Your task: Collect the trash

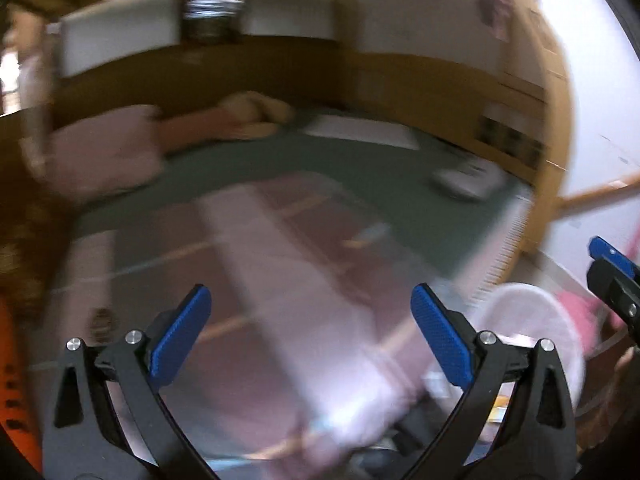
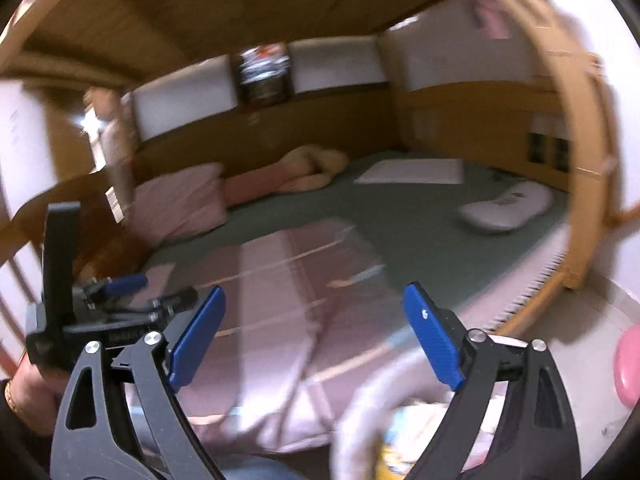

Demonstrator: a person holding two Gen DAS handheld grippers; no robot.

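My left gripper (image 1: 310, 296) is open with nothing between its blue pads, held above a pink and maroon blanket (image 1: 280, 280) on a bed. My right gripper (image 2: 315, 292) is open and empty too, over the same blanket (image 2: 280, 300). Each gripper shows in the other's view: the right gripper (image 1: 612, 272) at the right edge, the left gripper (image 2: 120, 300) at the lower left. A small blurred blue and orange scrap (image 2: 356, 276) lies on the blanket's far part. A white bin (image 1: 520, 308) stands beside the bed at lower right, and its rim (image 2: 360, 400) encloses coloured bits.
The green mattress (image 2: 400, 220) carries a pink pillow (image 2: 180, 204), a beige plush toy (image 2: 316, 168), a flat white pad (image 2: 412, 172) and a white cushion (image 2: 504, 208). A wooden bed frame (image 2: 580, 160) surrounds it. A pink round object (image 2: 630, 364) sits at the right edge.
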